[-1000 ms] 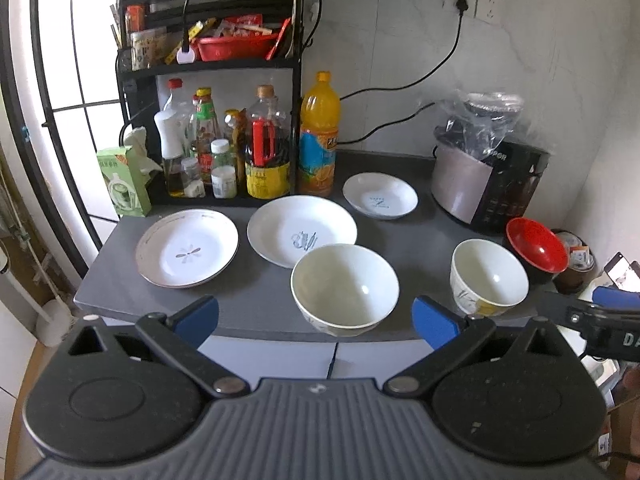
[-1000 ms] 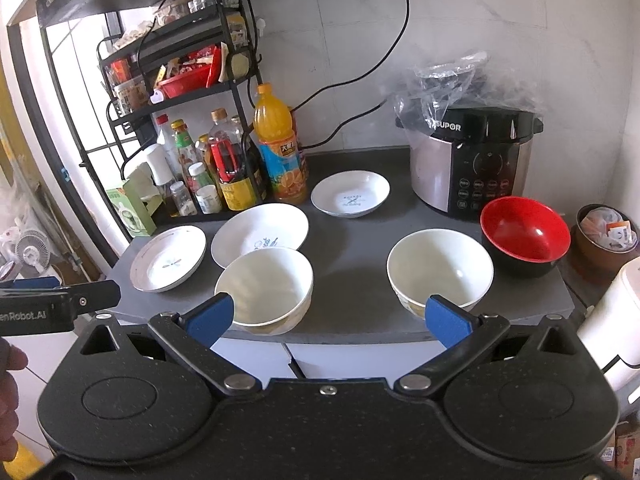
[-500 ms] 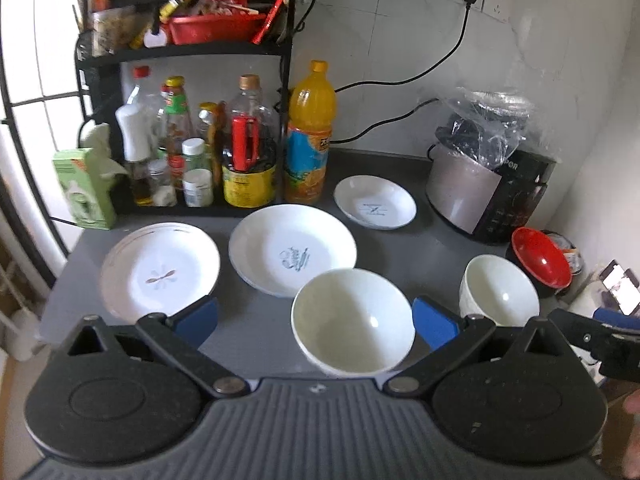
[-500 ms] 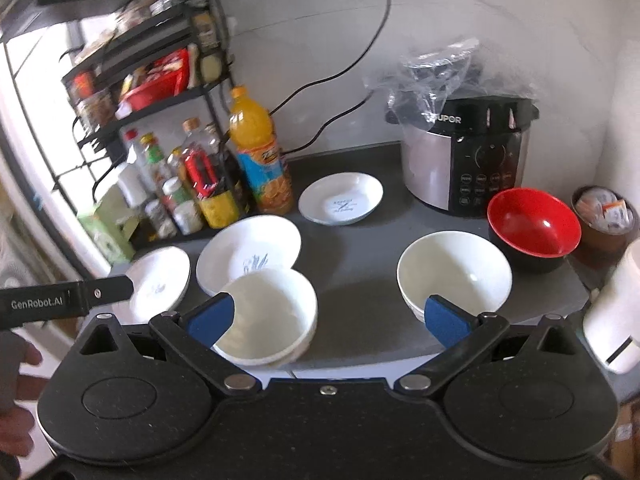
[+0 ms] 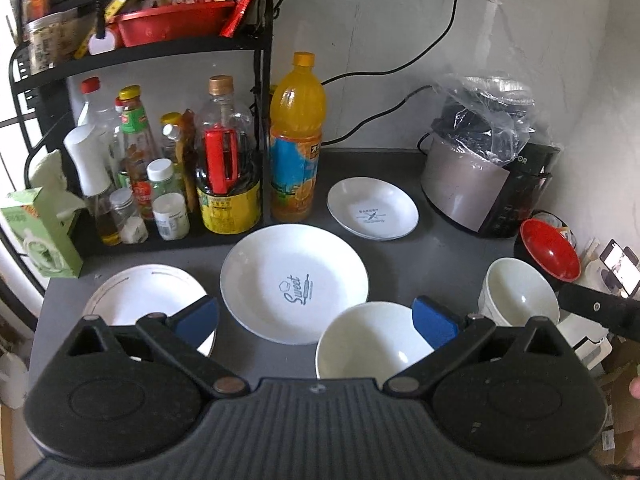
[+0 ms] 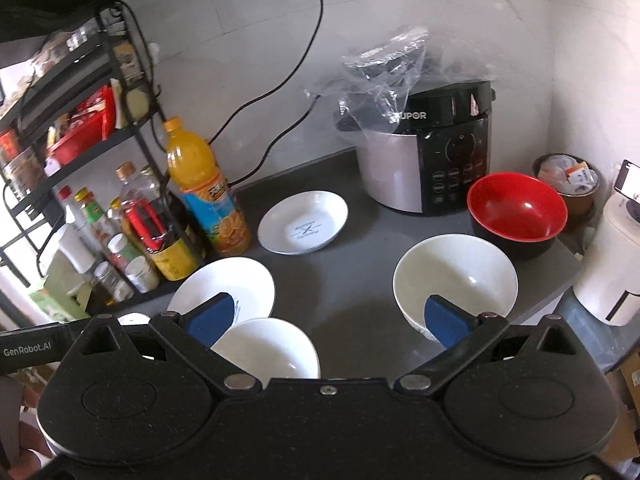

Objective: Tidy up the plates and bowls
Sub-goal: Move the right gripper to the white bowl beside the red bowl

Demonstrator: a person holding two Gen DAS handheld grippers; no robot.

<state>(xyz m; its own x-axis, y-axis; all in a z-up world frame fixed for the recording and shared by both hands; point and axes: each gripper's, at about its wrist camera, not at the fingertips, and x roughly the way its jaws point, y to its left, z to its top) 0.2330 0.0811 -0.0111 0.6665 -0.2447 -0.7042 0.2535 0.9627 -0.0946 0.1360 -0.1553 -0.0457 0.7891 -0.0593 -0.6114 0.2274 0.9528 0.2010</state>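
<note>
Your left tongs [image 5: 316, 318] and right tongs [image 6: 326, 316] both gape wide, gripping nothing, above the counter [image 5: 432, 256], where the "Sweet" plate [image 5: 294, 282] lies beside a white bowl [image 5: 368, 344]

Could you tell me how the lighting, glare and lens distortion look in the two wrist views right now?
Left wrist view: sharp, evenly lit, the rack bowed by fisheye, window blown out at left. Right wrist view: hazier, washed-out glare on the wall above the rice cooker, small highlights in the red bowl.
</note>
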